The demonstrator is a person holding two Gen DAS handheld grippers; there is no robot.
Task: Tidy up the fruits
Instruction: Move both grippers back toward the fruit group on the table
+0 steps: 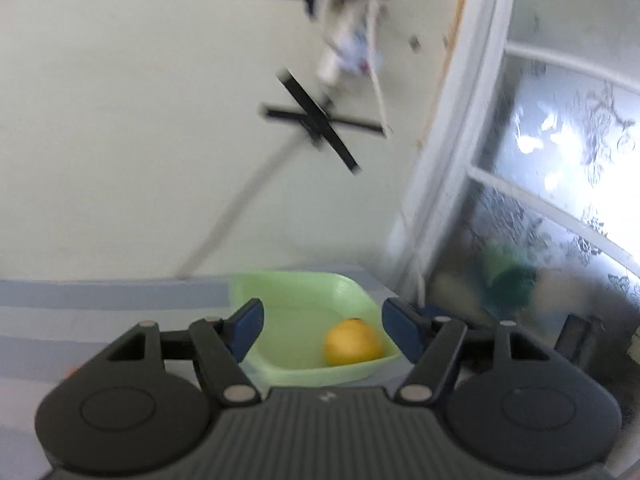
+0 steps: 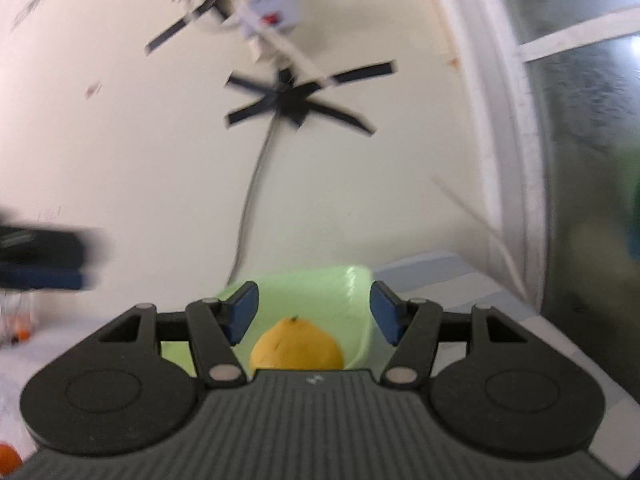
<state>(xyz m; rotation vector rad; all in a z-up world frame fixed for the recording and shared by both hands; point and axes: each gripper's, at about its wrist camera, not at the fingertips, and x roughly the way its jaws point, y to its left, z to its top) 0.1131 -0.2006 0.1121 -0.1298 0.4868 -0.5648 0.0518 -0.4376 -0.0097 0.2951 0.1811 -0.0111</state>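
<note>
A yellow-orange fruit (image 1: pixel 352 342) lies in the near right corner of a pale green tray (image 1: pixel 296 292) on the striped table. My left gripper (image 1: pixel 322 312) hovers open before the tray, its blue pads (image 1: pixel 248 328) apart and touching nothing. In the right wrist view the same fruit (image 2: pixel 298 346) sits low and close between the finger bases, inside the green tray (image 2: pixel 354 280). My right gripper (image 2: pixel 314 300) is open too, and its pads (image 2: pixel 384 318) stand clear of the fruit. The left gripper (image 2: pixel 44 256) shows as a dark blur at the left edge of that view.
The tray stands near the table's far edge, against a cream wall with black tape crosses (image 1: pixel 316 120) and a cable. A frosted window (image 1: pixel 560 160) closes the right side, with a green object (image 1: pixel 508 280) at its foot. Orange fruit (image 2: pixel 8 456) shows at the lower left.
</note>
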